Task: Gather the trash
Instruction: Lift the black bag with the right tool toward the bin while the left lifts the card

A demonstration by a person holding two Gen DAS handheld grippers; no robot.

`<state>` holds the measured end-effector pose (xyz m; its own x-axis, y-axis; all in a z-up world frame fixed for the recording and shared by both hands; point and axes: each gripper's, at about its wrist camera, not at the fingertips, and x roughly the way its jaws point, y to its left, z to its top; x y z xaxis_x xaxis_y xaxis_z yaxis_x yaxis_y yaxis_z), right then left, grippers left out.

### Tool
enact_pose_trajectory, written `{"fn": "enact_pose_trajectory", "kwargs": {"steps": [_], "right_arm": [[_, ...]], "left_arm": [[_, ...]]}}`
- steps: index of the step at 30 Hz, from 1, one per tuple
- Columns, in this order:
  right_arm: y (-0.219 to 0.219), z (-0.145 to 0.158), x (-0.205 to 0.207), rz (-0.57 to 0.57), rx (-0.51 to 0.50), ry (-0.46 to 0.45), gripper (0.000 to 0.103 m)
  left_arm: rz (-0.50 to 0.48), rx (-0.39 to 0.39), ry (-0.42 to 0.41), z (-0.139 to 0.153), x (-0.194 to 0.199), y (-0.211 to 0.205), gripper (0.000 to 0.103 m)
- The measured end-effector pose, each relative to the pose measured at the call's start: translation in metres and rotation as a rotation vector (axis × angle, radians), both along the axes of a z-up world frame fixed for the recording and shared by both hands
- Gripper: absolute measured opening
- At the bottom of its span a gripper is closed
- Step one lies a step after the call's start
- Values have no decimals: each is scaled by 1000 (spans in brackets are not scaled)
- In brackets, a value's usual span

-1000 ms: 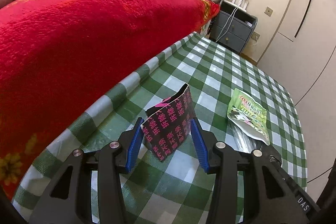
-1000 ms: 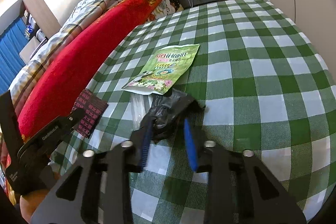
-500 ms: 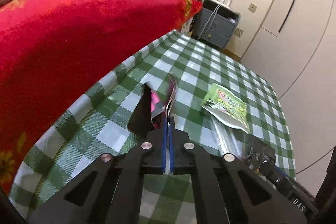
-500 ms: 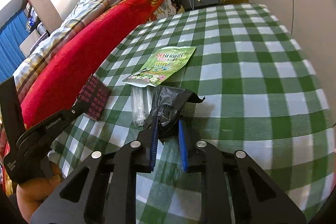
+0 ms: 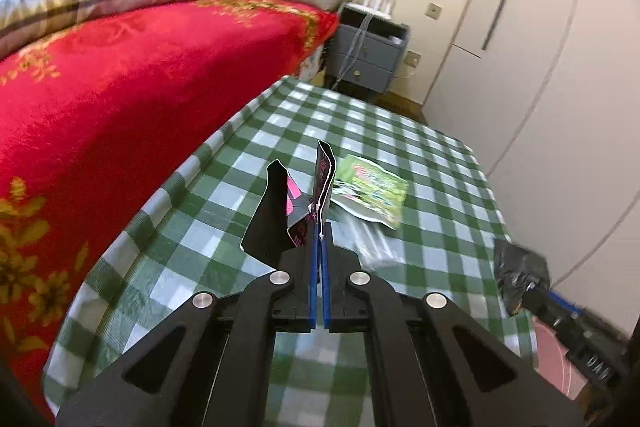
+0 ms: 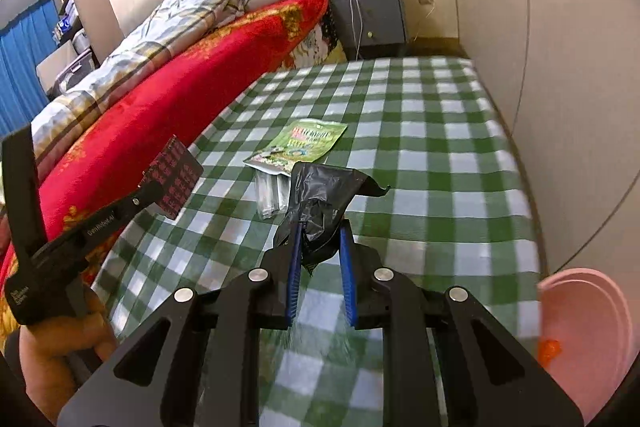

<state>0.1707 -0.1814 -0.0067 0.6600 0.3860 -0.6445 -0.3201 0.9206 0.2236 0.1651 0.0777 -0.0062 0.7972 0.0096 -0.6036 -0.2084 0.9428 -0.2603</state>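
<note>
My left gripper [image 5: 320, 231] is shut on a black wrapper with pink print [image 5: 320, 179] and holds it above the green checked table [image 5: 440, 195]; it also shows in the right wrist view [image 6: 174, 175]. My right gripper [image 6: 320, 231] is shut on a crumpled black plastic bag [image 6: 320, 195], lifted off the table; the bag also shows in the left wrist view [image 5: 516, 271]. A green snack packet [image 6: 300, 147] and a clear plastic wrapper [image 6: 270, 195] lie flat on the table.
A bed with a red blanket [image 5: 120, 87] runs along the table's left edge. A pink bin [image 6: 588, 331] stands at the lower right beside the table. A grey nightstand [image 6: 368, 11] and white wardrobe doors [image 5: 540, 27] are at the back.
Left gripper closed on the black pink-printed wrapper and lifted it. Right gripper closed on the black bag and raised it off the table, moving back; the pink bin came into view.
</note>
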Motion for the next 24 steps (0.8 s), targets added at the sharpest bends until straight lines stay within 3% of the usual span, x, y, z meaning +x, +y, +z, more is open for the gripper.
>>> {"fn": "enact_pose_trajectory", "kwargs": {"steps": [7, 24], "right_arm": [[-29, 36, -39, -25, -15, -71, 18], [-78, 79, -105, -50, -67, -133, 18]], "left_arm": [[-96, 47, -38, 17, -34, -30, 1], [-236, 75, -82, 29, -78, -73, 1]]}}
